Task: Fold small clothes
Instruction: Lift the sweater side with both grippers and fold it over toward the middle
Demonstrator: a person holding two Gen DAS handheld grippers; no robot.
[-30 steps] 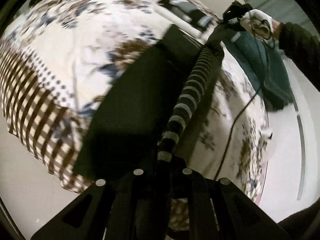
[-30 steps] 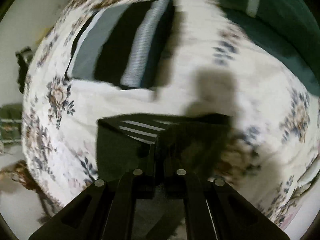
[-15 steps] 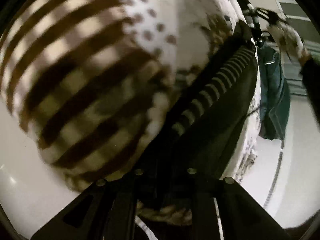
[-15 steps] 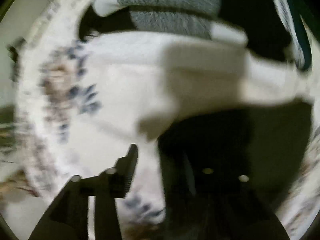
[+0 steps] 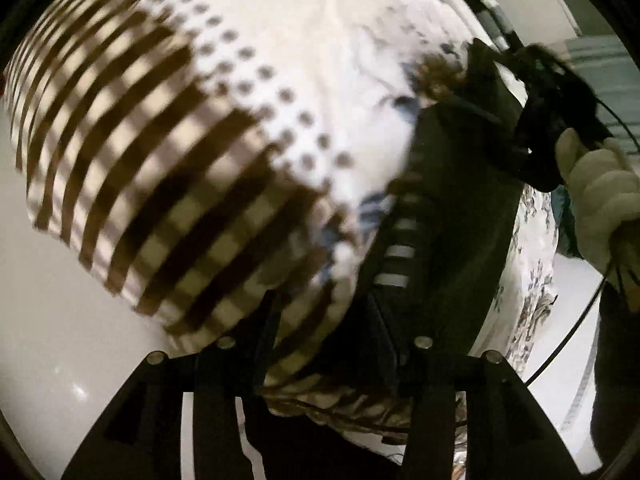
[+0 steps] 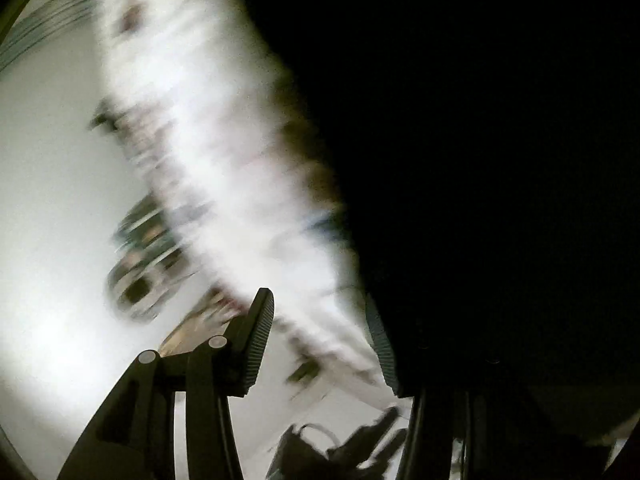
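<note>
A small dark garment with a white-striped band (image 5: 448, 208) lies on the floral and checked bedcover (image 5: 208, 152). My left gripper (image 5: 324, 320) is open, its fingers apart over the cover's edge beside the garment. In the left wrist view the right gripper (image 5: 548, 120) sits at the garment's far end, held by a white-gloved hand (image 5: 600, 196). In the right wrist view my right gripper (image 6: 320, 340) is open; dark cloth (image 6: 480, 160) fills the right half and hides the right finger's outer side. That view is heavily blurred.
The bedcover (image 6: 224, 152) runs as a blurred white band. White floor (image 5: 60, 320) lies below the bed edge. A teal garment (image 5: 560, 216) hangs at the right behind the gloved hand. A black cable (image 5: 576, 332) trails down.
Both grippers were shut on the dark garment a second ago. The right opened first, then the left. The garment now lies on the cover and both views have swung.
</note>
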